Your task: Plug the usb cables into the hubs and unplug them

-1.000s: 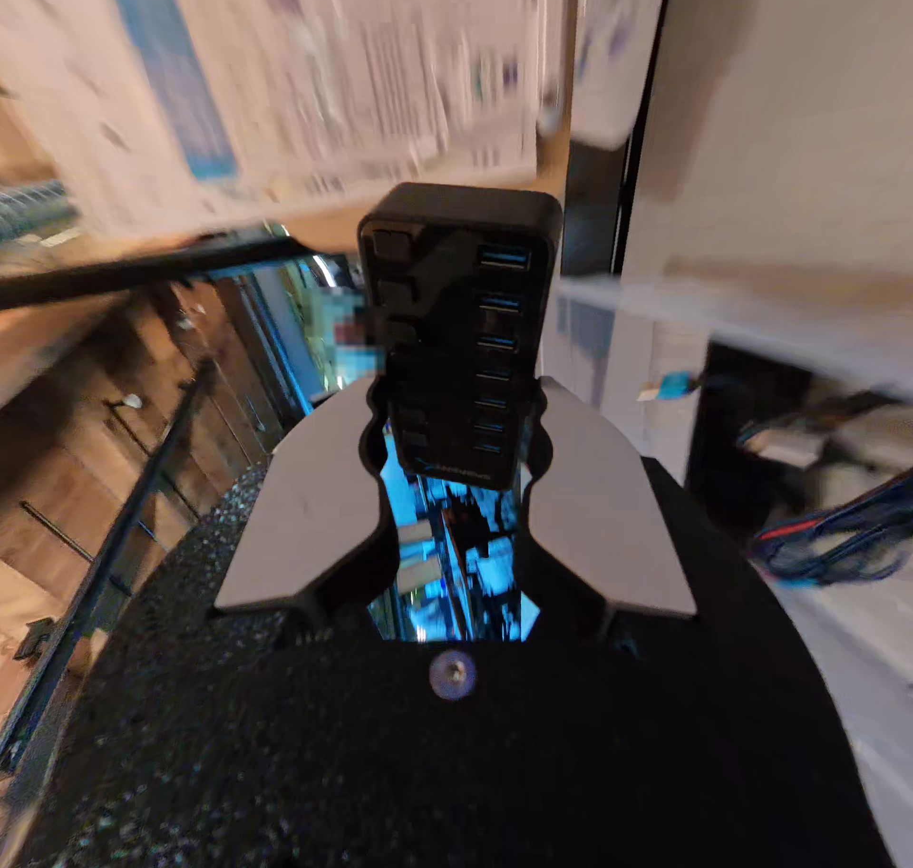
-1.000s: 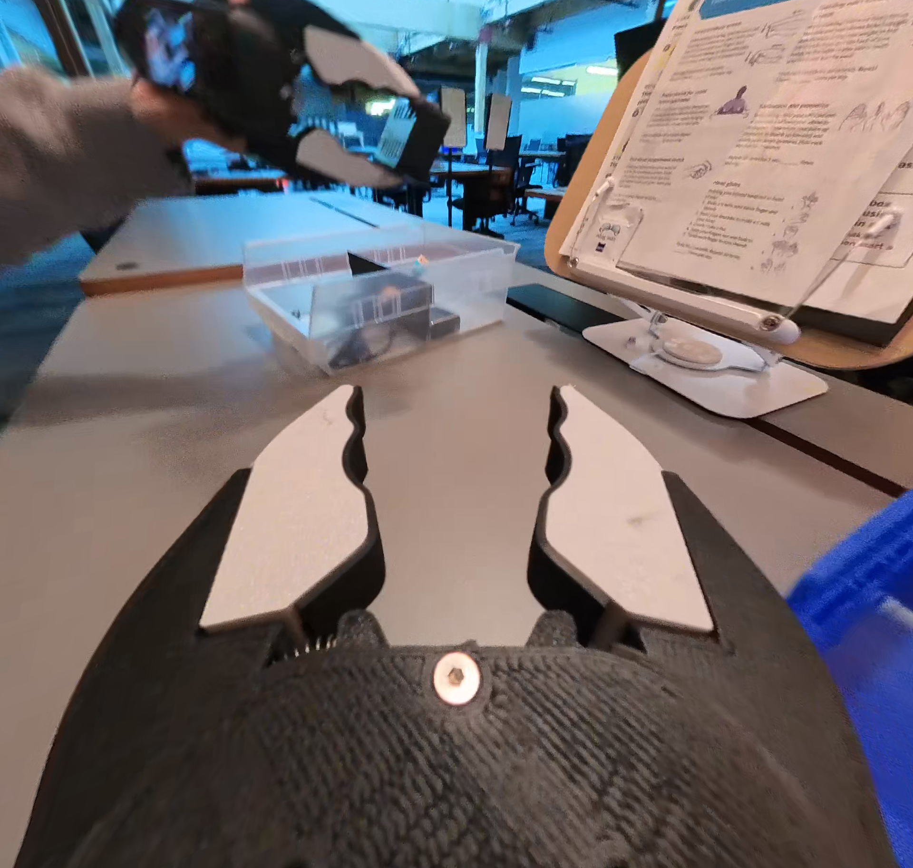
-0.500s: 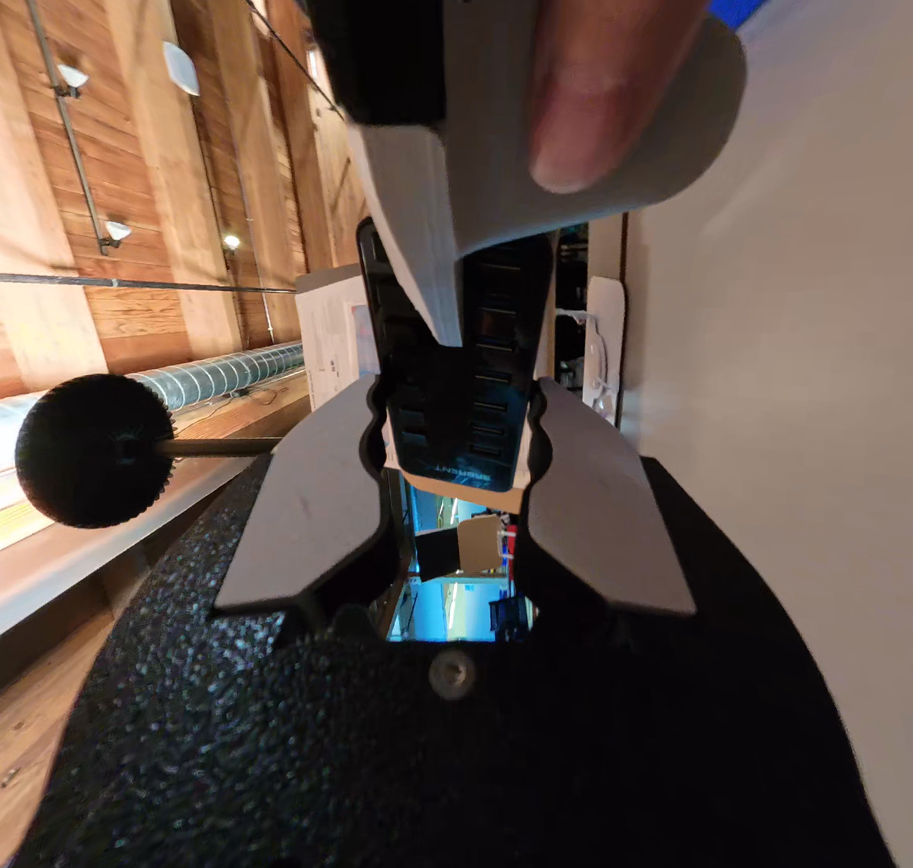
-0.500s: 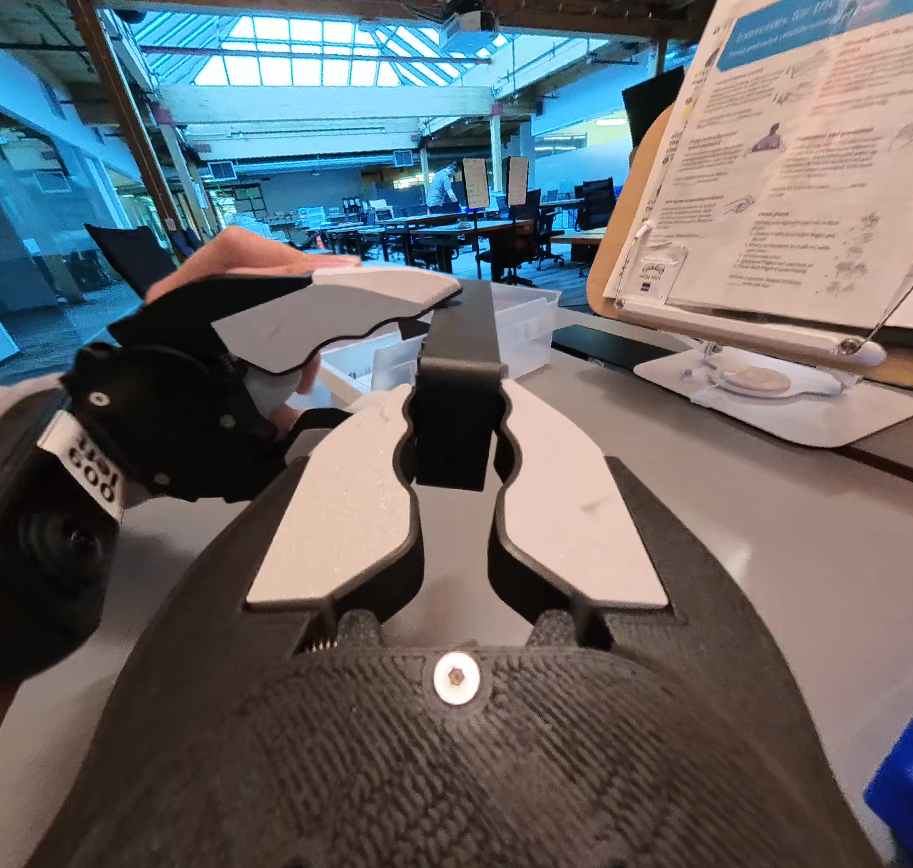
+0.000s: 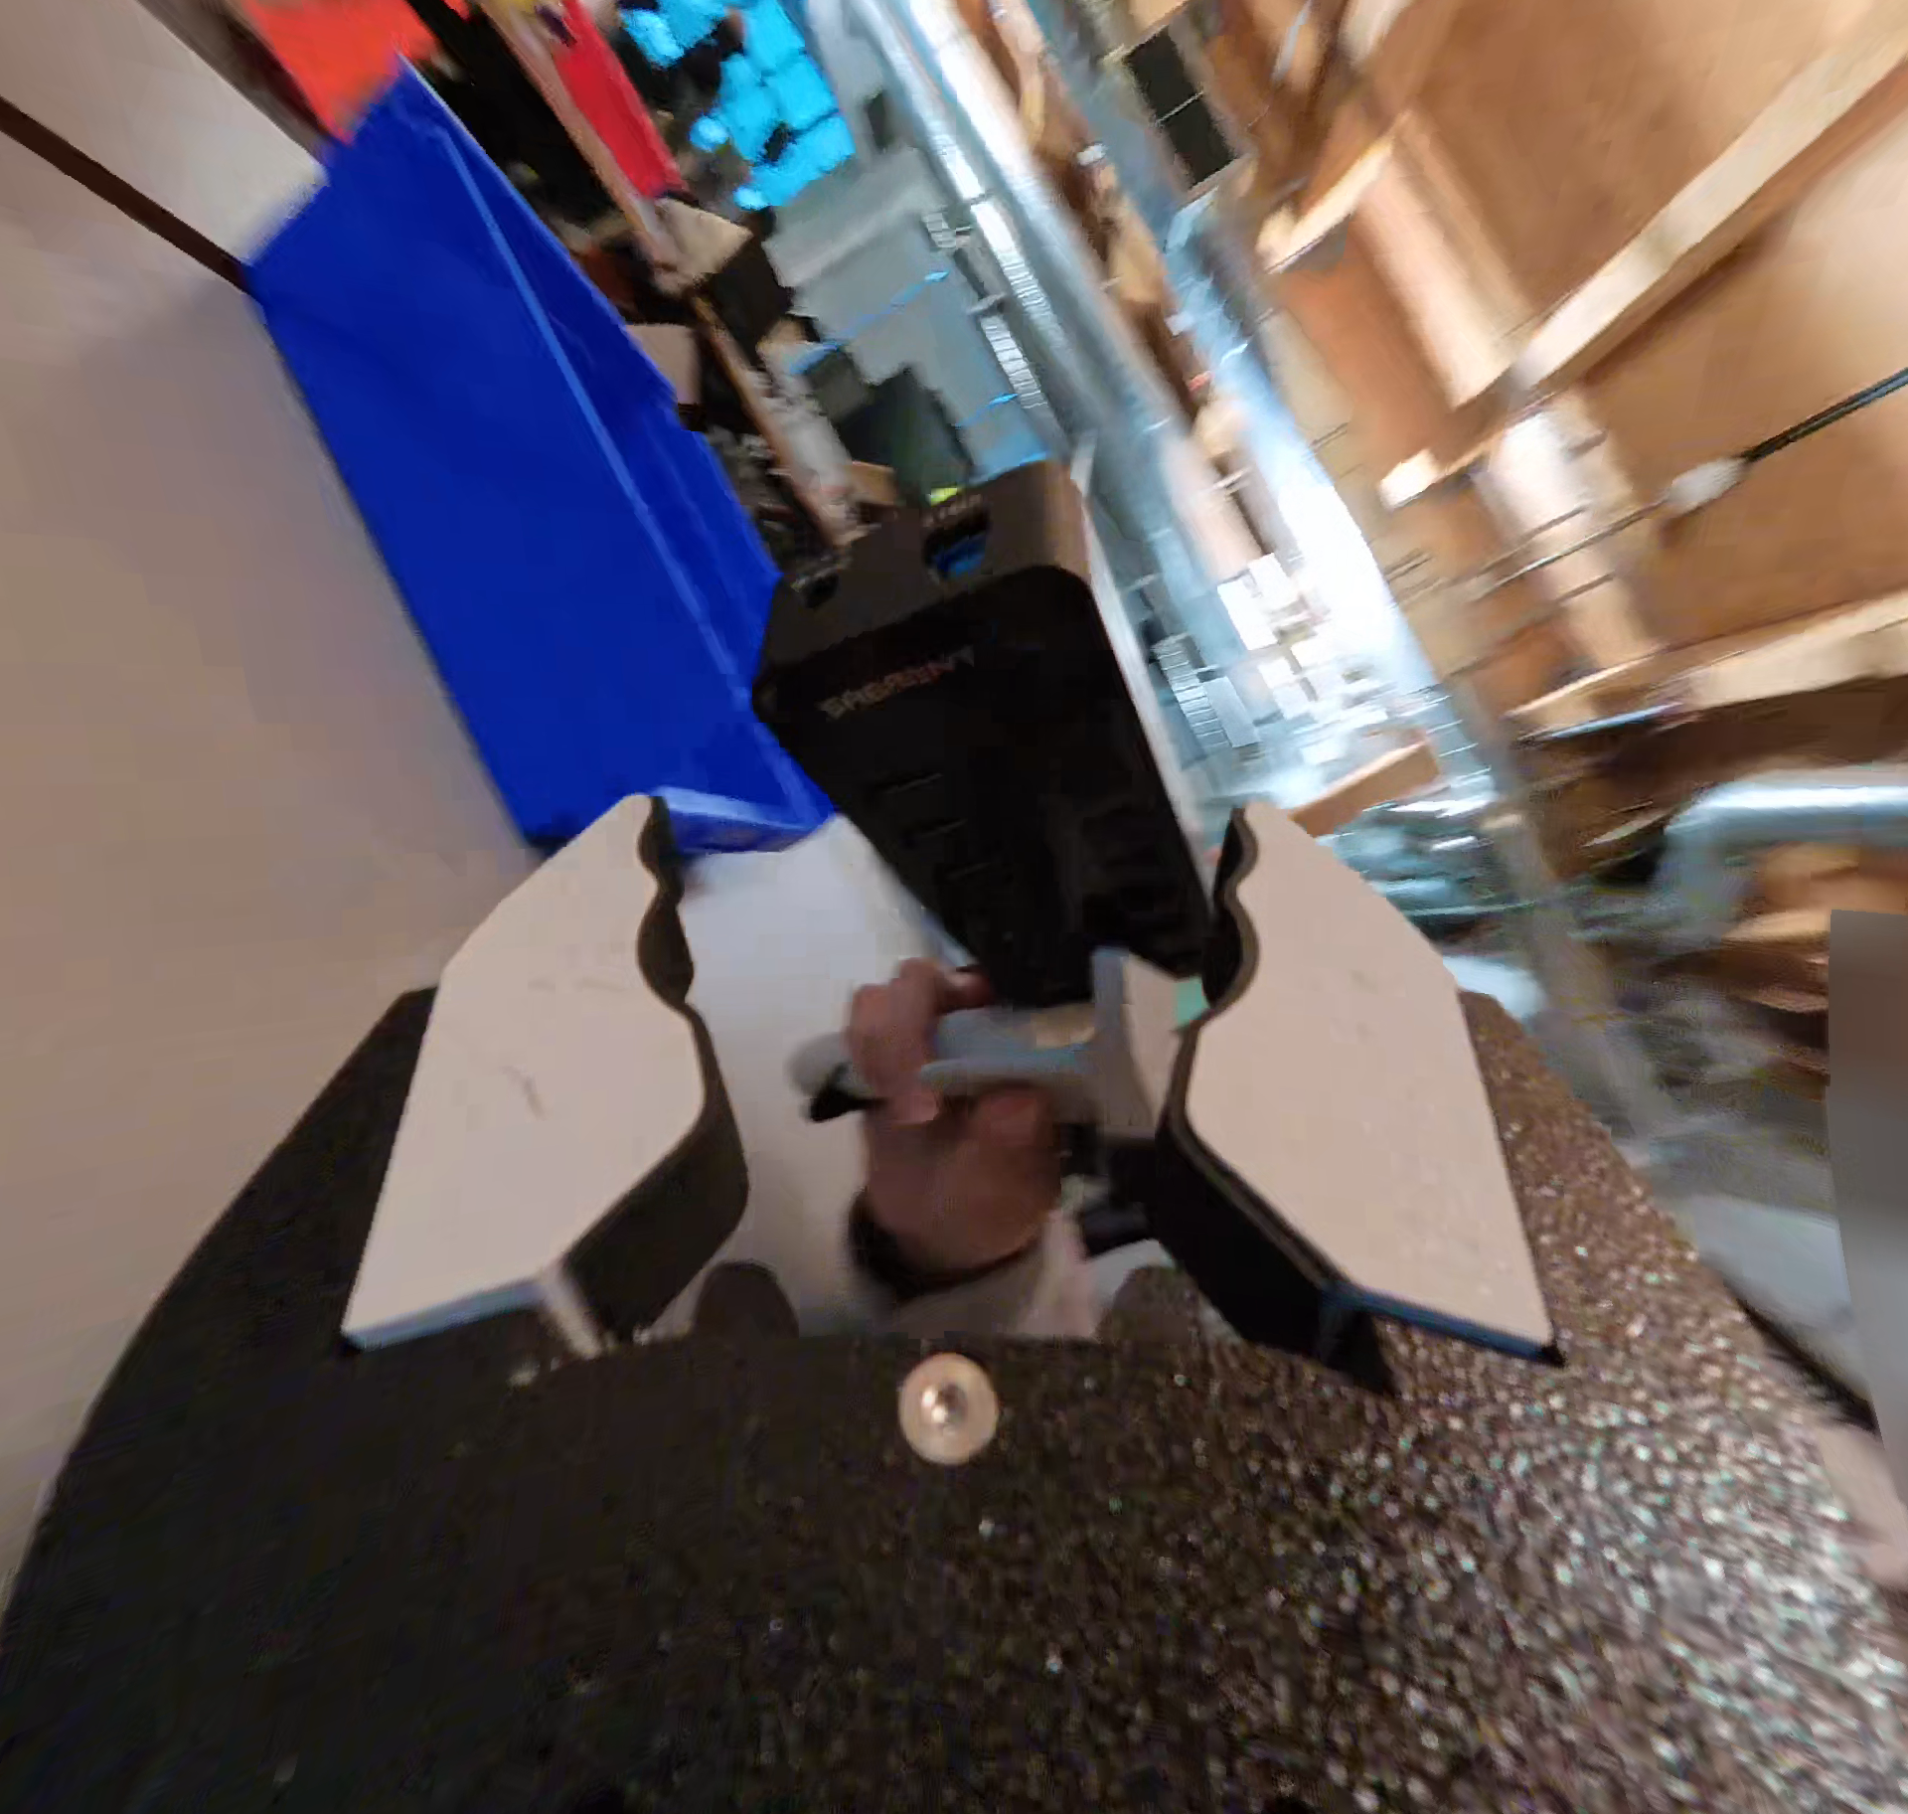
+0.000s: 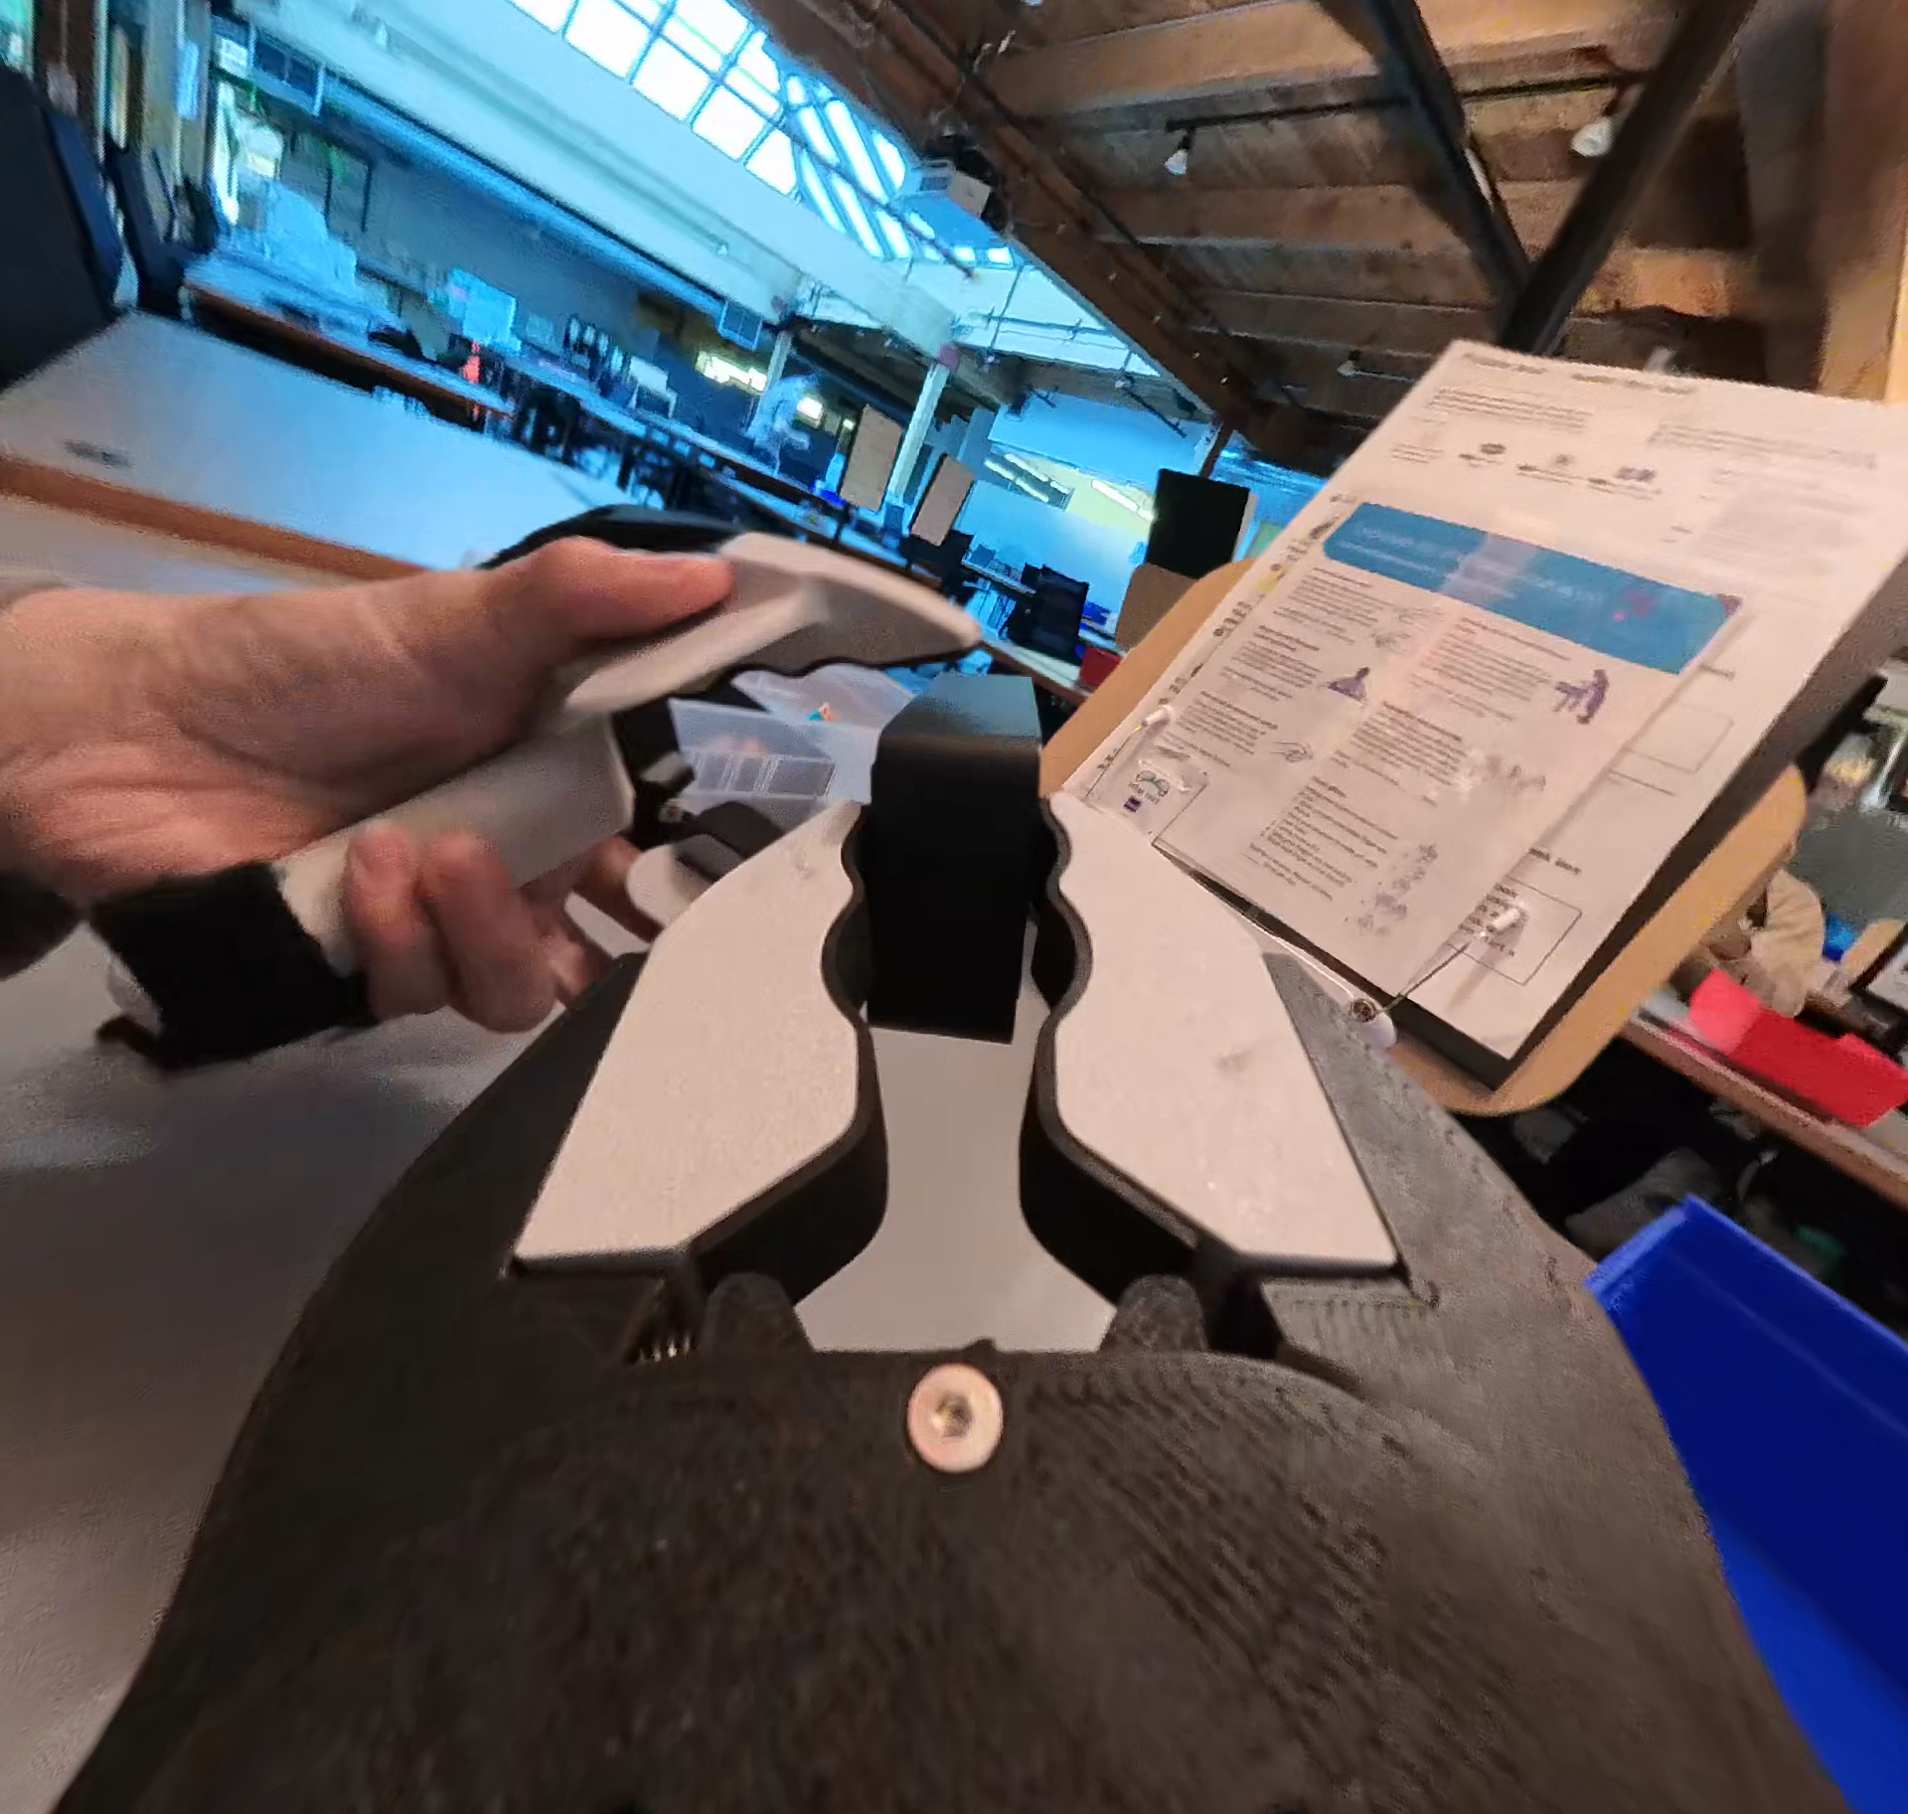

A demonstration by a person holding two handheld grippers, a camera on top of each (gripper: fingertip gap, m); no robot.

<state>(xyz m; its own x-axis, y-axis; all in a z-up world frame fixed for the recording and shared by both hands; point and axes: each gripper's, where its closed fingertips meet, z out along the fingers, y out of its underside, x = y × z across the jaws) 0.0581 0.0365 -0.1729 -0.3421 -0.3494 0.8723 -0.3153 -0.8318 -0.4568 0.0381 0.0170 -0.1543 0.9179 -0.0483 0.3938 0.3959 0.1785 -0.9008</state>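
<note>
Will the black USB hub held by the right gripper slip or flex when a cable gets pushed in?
The black USB hub looks like a rigid box, so flex seems unlikely. Its glossy shell may slide. The right gripper pinches only one end, so it could pivot.

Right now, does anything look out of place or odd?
Nothing looks spilled or damaged. One oddity: the hub is up off the table, clamped in the right hand-held gripper, yet no cable shows in either view. The left hand-held gripper is open and empty.
</note>
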